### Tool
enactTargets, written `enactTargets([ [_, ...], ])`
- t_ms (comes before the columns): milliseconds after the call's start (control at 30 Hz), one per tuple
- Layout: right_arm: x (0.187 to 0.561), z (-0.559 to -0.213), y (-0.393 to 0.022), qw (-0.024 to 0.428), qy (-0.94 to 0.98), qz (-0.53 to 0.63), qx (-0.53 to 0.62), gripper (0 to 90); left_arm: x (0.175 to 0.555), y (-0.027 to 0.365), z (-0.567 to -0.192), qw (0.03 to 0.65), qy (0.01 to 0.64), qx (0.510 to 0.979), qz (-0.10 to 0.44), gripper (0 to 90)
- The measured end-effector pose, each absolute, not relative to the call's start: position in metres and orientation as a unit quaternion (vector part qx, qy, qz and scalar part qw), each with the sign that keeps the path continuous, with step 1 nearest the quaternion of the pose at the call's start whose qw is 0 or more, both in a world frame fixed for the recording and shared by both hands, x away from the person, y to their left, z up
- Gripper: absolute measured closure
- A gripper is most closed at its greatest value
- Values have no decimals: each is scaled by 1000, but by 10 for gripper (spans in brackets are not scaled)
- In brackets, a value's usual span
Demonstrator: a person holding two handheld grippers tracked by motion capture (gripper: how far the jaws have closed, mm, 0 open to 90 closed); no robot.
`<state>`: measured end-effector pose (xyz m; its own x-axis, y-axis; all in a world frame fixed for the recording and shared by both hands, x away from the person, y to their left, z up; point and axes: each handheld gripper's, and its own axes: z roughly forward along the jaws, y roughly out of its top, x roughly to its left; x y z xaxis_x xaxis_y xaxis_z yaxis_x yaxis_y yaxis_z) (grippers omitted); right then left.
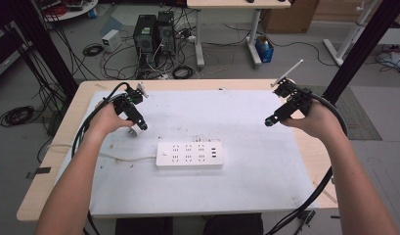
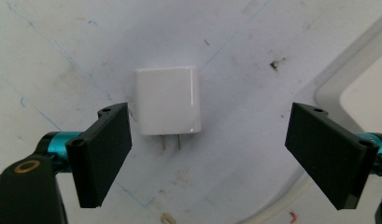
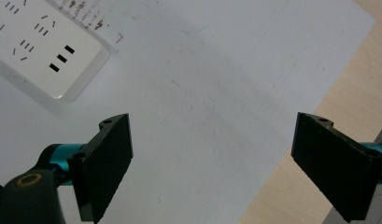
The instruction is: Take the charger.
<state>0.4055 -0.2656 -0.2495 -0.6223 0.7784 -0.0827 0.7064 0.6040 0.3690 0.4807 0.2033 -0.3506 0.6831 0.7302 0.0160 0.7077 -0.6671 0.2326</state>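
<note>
Just left of power strip [image 1: 189, 155], up a bit: small white plug block [image 2: 167, 100] lies flat on white mat [image 1: 246, 191]. Left gripper [image 2: 207, 154] hangs right over it, jaws wide apart, nothing held. Block sits between jaws, closer to one jaw, touching neither. Two metal pins [image 2: 171, 142] point back toward gripper; block's long way runs same line. Right gripper [image 1: 272, 120] right of strip, far from block, jaws wide apart too, nothing held. Left hand is nearer, so it should grab.

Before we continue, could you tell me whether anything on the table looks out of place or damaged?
Nothing looks damaged. The white charger lies flat and unplugged below the open left gripper, apart from the power strip; the white mat shows scuffs and dark specks.
</note>
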Motion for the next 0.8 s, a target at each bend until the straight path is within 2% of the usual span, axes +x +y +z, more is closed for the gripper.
enactTargets([
  [200, 405, -250, -267, 119, 887, 153, 420, 121, 492, 212, -371, 101, 395, 912, 36, 149],
  [300, 405, -252, -270, 118, 887, 152, 420, 121, 497, 212, -378, 101, 399, 911, 36, 187],
  [433, 404, -253, -271, 117, 885, 152, 424, 121, 504, 214, -392, 81, 408, 909, 23, 189],
  [533, 404, -253, -272, 118, 884, 152, 426, 121, 505, 214, -396, 80, 410, 908, 24, 234],
  [600, 404, -254, -272, 118, 885, 153, 423, 121, 505, 213, -400, 64, 402, 913, 26, 320],
  [733, 403, -255, -271, 117, 886, 156, 420, 121, 505, 211, -404, 61, 406, 911, 41, 415],
  [800, 403, -256, -270, 116, 888, 156, 418, 121, 505, 211, -404, 59, 404, 912, 41, 420],
])
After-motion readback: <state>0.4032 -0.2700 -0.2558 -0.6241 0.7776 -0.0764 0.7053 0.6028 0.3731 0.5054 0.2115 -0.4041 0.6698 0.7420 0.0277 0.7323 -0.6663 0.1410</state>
